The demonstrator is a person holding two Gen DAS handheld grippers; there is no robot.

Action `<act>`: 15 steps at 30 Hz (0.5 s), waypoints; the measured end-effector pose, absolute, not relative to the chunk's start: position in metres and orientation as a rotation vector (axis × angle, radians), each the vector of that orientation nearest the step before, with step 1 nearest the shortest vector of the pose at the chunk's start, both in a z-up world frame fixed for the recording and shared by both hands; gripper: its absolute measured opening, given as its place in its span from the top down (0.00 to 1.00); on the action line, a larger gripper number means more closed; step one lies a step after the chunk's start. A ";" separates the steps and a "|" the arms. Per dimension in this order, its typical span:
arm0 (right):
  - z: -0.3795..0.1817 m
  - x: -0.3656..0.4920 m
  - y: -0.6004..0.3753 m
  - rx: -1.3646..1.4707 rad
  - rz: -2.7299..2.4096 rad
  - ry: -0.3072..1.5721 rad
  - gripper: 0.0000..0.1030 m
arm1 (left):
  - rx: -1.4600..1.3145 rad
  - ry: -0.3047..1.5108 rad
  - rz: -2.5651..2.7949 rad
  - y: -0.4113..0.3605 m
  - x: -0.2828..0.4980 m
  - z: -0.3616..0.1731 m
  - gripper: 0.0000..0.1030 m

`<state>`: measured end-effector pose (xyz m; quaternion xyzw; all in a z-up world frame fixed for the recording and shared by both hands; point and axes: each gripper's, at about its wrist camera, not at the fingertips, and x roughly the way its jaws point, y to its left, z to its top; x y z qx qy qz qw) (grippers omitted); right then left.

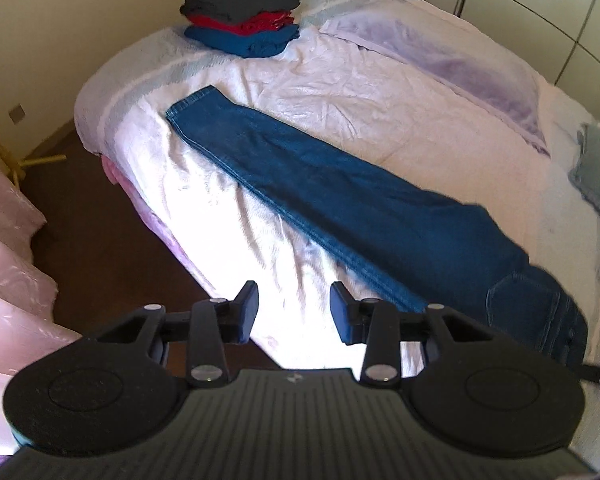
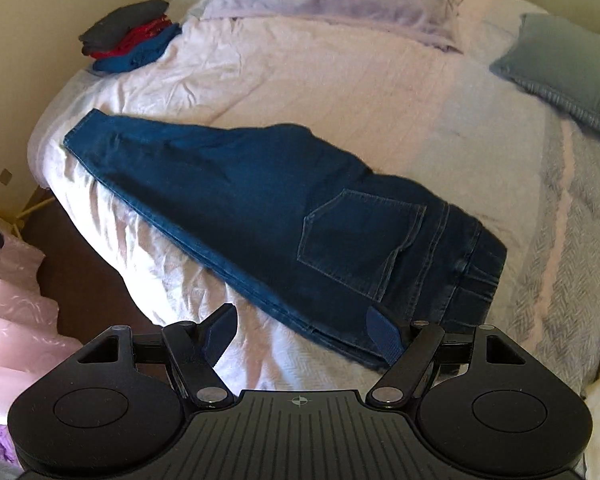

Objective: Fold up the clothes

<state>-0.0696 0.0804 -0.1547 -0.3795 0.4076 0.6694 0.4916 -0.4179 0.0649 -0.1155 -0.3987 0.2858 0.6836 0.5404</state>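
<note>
**Observer:** Where are the jeans?

**Operator:** I see the jeans point(image 2: 260, 200) lying lengthwise across the near part of the bed point(image 2: 340, 92), legs doubled one on the other, back pocket up. The stack of folded clothes point(image 1: 240, 16) sits well beyond their hem, at the bed's far corner.

**Observer:** And your grippers?

**Operator:** My left gripper point(image 1: 294, 312) hangs over bare sheet just beside the jeans' near edge, jaws apart, gripping nothing. My right gripper point(image 2: 304, 336) is over the waistband end, spread wide, also holding nothing.

**Observer:** So which step?

**Operator:** I'd say the crosswise fold. Next I need one gripper pinching the waistband and the other the hem, then bring the ends together.
</note>
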 end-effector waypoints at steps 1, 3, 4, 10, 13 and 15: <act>-0.156 -0.070 0.085 -0.931 1.613 0.991 0.27 | -0.965 0.665 1.620 0.074 -0.422 -0.118 0.66; -0.158 -0.069 0.098 -0.924 1.601 1.000 0.27 | -1.005 0.617 1.614 0.090 -0.429 -0.122 0.66; -0.160 -0.068 0.105 -0.914 1.598 1.007 0.27 | -1.026 0.588 1.615 0.098 -0.433 -0.124 0.66; -0.169 -0.070 0.158 -0.896 1.626 1.028 0.27 | -1.093 0.514 1.673 0.128 -0.452 -0.124 0.66; -0.168 -0.072 0.175 -0.879 1.629 1.036 0.27 | -1.092 0.518 1.704 0.141 -0.460 -0.121 0.66; -0.168 -0.072 0.182 -0.852 1.621 1.058 0.27 | -1.095 0.520 1.705 0.152 -0.468 -0.120 0.66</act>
